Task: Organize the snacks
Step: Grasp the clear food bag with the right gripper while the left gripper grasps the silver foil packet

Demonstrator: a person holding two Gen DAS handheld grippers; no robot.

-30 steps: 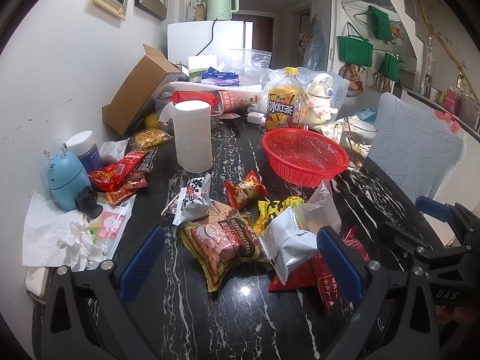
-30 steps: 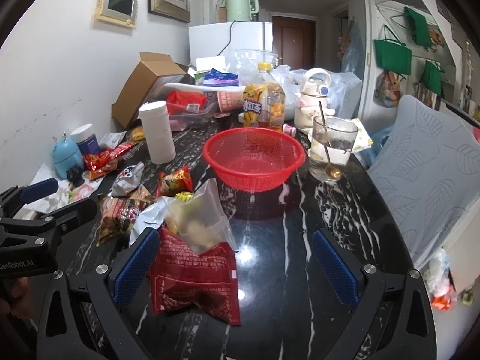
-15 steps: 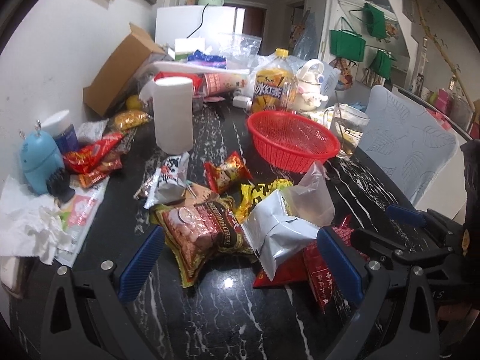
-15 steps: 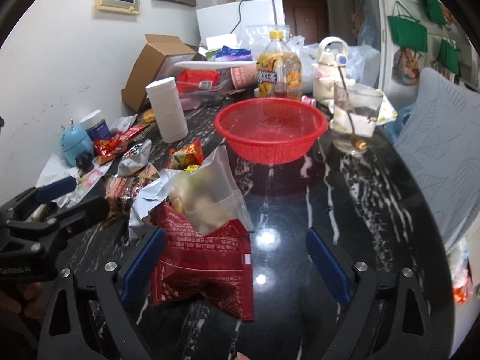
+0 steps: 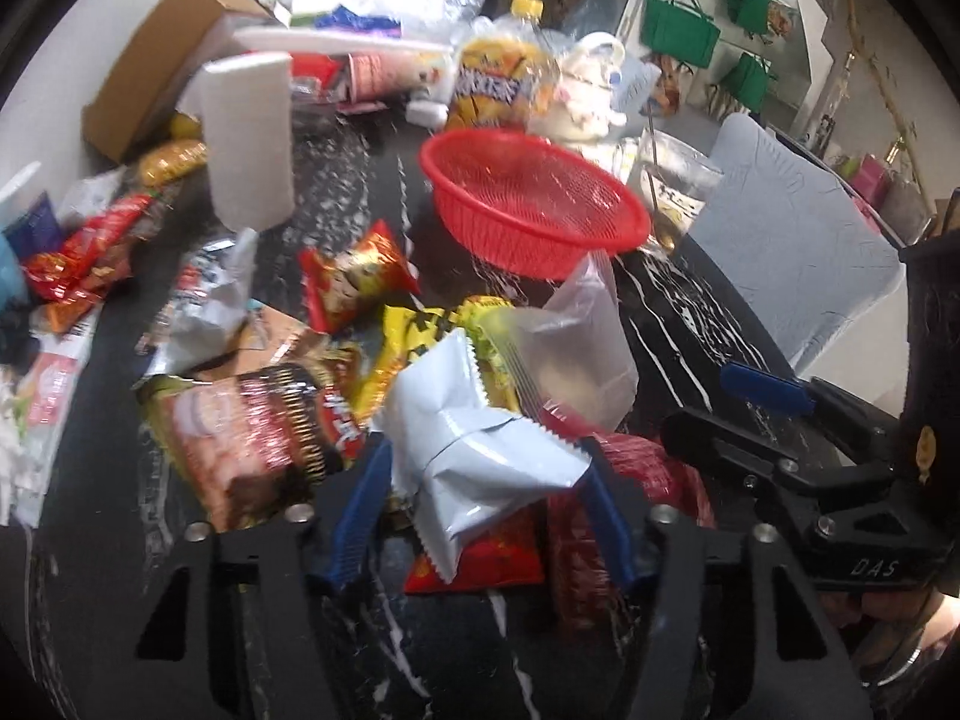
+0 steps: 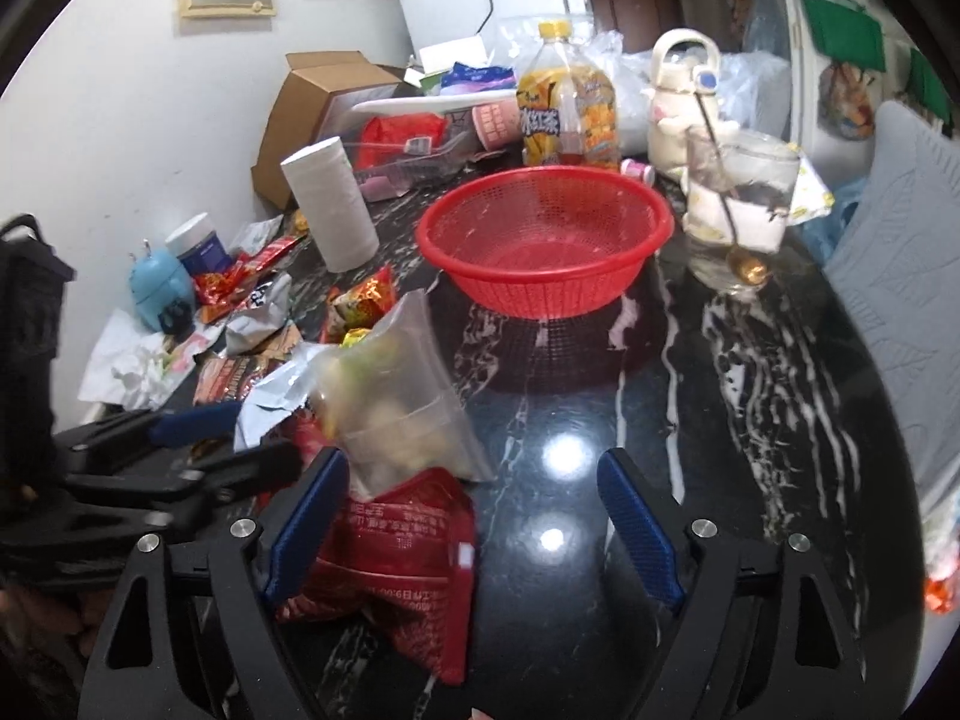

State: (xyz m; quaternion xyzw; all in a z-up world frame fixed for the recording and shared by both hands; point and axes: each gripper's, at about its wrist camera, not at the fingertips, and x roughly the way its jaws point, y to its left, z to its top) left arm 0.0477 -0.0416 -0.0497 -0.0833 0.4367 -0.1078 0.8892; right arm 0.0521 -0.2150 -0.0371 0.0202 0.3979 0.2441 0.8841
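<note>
A pile of snack packets lies on the black marble table [image 6: 690, 420]. My left gripper [image 5: 480, 516] is closing, and a crumpled silver packet [image 5: 474, 450] sits between its blue pads, which stand right at the packet's sides. A brown sausage packet [image 5: 258, 432] lies to its left. My right gripper [image 6: 471, 528] is also closing, still wide. A red packet [image 6: 390, 558] lies between its fingers against the left pad, and a clear bag [image 6: 396, 396] rests on top. The empty red basket [image 6: 540, 252] stands behind the pile. Each gripper shows in the other's view: right gripper [image 5: 738, 414], left gripper [image 6: 234, 438].
A paper roll [image 6: 330, 210], cardboard box [image 6: 312, 114], tea bottle [image 6: 567, 114] and glass with a spoon [image 6: 738, 210] stand around the basket. More red packets [image 5: 84, 252] and a blue gadget [image 6: 159, 288] lie at the left. A grey chair [image 6: 900, 240] is at the right.
Both grippers have come forward and down onto the pile. The left jaws have narrowed a lot around the silver packet. The right jaws have narrowed a little over the red packet.
</note>
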